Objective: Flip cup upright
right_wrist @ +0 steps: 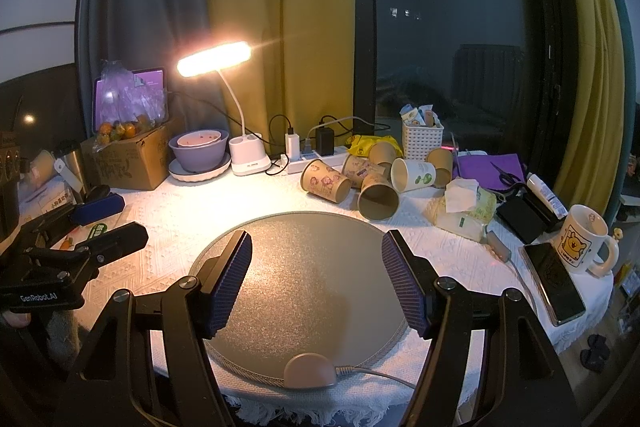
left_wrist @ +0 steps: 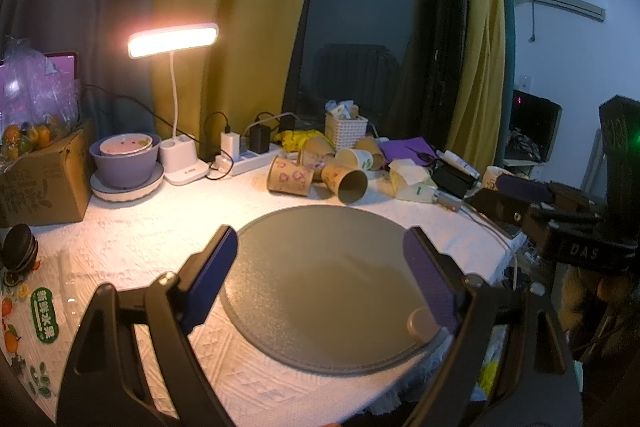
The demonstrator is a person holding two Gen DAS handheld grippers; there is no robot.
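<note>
Both my tongs gape apart, holding nothing — left tongs [left_wrist: 320, 267], right tongs [right_wrist: 316, 279], over the round grey mat [right_wrist: 300, 267]. The cups [right_wrist: 352, 183] lie tipped in a heap at the far side, ahead and slightly right. The nearest cup [right_wrist: 378, 197] points its mouth toward me — right tongs look nearer.

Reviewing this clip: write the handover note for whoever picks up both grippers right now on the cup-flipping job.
Left gripper: open, empty, over the round grey mat.
Right gripper: open, empty, over the same mat.
Paper cups lie tipped in a pile behind the mat, near the power strip and white basket.
Done: nothing; no cup stands upright on the mat.
Left: grasp a tipped cup and set it upright.
</note>
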